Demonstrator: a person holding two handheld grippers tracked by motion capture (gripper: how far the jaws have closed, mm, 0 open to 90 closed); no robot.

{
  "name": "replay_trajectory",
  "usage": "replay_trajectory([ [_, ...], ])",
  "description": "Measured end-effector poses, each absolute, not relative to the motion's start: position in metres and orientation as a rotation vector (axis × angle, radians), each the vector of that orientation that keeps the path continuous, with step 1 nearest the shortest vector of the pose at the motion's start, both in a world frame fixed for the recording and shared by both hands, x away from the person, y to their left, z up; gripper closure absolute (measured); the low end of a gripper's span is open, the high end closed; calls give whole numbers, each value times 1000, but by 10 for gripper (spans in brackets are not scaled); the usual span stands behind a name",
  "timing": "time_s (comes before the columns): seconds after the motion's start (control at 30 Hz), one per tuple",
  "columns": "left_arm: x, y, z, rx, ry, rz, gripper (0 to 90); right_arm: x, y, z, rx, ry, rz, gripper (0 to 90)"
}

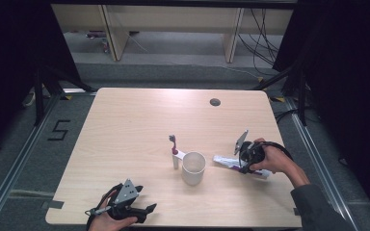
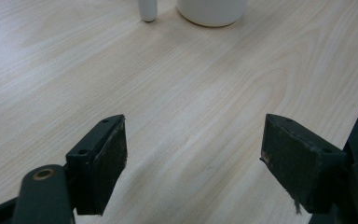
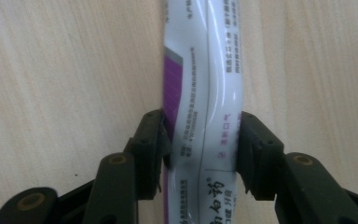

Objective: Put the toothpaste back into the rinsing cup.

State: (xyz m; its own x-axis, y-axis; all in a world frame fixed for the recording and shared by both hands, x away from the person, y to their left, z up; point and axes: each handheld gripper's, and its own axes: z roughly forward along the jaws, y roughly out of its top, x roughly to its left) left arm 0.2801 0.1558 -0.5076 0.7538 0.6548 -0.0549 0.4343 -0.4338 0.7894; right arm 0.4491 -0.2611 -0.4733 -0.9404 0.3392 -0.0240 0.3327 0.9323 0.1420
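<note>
A white and purple toothpaste tube (image 1: 224, 161) (image 3: 200, 70) lies on the light wooden table (image 1: 125, 120), right of a white cup (image 1: 193, 167) (image 2: 212, 11). My right gripper (image 1: 243, 166) (image 3: 203, 135) is shut on the tube, its black pads pressing both long edges. A toothbrush (image 1: 174, 147) with a white handle, red neck and grey head sits just left of the cup; its white end (image 2: 148, 11) is at the top of the left gripper view. My left gripper (image 1: 147, 209) (image 2: 193, 135) rests open near the table's front edge, with bare wood between its pads.
A round cable hole (image 1: 215, 102) is set in the table near its far edge. Bare wood stretches between my left gripper and the cup. Dark stands and cables flank the table, and the floor at the left is marked with a "5".
</note>
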Motion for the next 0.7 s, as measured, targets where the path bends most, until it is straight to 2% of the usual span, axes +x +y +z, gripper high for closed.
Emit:
replay_trajectory([
  [0.7,279,158,-507,2128,799,334,237,444,-249,-472,548,3055,50,618],
])
